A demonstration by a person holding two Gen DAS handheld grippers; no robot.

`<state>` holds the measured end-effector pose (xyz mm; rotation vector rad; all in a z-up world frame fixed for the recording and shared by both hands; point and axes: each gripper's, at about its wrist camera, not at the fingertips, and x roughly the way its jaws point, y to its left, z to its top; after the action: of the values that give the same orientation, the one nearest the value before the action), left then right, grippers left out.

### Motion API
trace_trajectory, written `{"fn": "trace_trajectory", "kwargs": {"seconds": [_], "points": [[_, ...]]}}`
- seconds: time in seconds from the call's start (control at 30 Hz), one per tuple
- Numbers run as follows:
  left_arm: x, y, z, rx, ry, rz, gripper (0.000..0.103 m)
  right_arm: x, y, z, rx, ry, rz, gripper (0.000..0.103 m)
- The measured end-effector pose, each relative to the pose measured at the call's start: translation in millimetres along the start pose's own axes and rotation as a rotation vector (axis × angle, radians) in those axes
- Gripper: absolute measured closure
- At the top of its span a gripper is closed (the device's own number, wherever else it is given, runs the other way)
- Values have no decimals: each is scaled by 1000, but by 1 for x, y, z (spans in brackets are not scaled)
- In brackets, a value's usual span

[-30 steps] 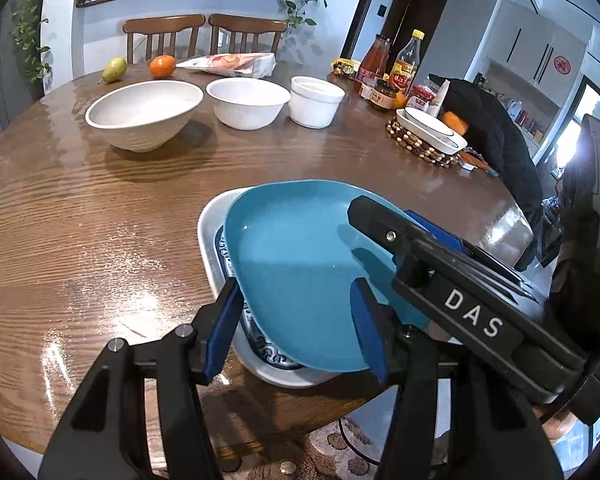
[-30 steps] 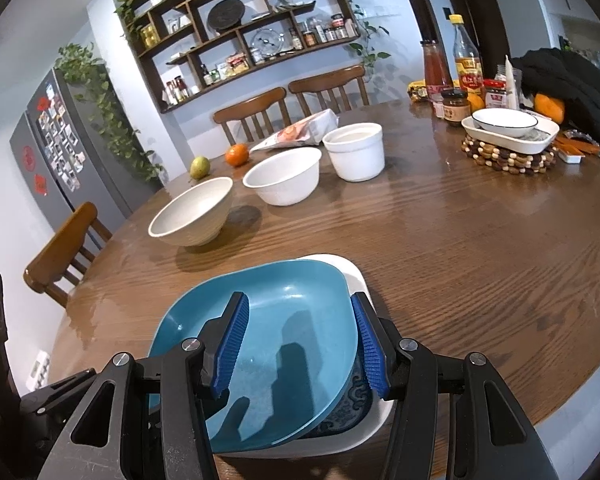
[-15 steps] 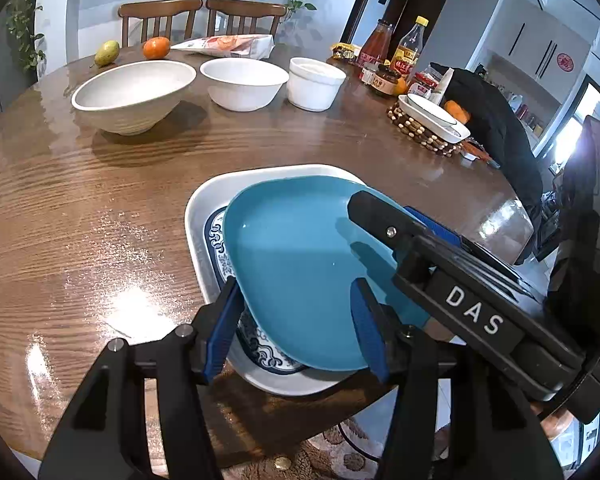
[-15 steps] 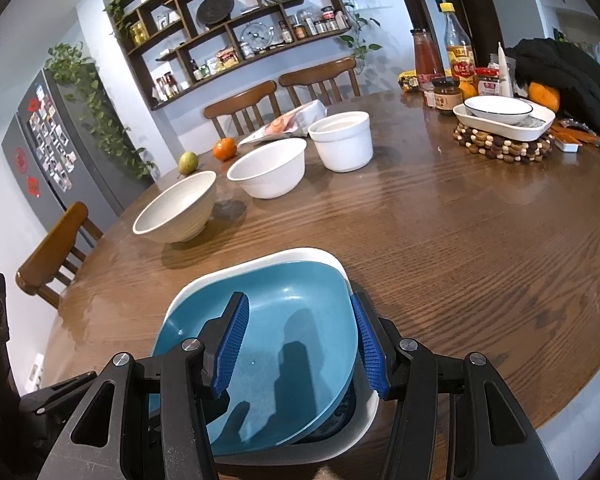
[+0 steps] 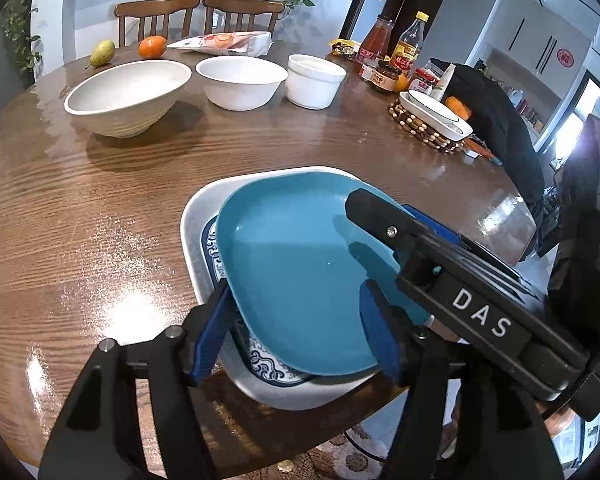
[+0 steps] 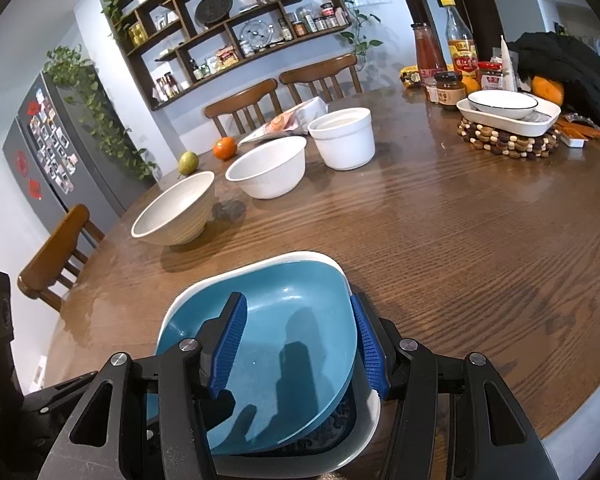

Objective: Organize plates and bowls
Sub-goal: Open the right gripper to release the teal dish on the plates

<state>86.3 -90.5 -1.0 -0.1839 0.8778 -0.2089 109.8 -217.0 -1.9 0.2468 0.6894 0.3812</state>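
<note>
Nearby, 3 bowls (image 5: pixel 128 96) stand unobstructed.

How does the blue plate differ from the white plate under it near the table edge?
The blue plate is plain teal; the white plate has a white rim and a blue patterned centre. The blue plate is smaller and sits tilted inside the white plate, which lies flat on the table. Both have a rounded-square shape.
</note>
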Motion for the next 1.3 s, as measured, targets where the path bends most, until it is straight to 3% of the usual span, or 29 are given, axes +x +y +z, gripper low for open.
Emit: {"fn": "trace_trajectory", "kwargs": {"seconds": [1.13, 1.2, 1.3], "points": [[-14, -2, -5, 39, -27, -22, 25, -4, -2, -1, 8, -3, 7, 48], [-16, 0, -5, 36, -35, -5, 18, -6, -2, -1, 10, -5, 6, 47], [-19, 4, -5, 22, -50, 1, 17, -8, -2, 0, 12, -11, 10, 45]]}}
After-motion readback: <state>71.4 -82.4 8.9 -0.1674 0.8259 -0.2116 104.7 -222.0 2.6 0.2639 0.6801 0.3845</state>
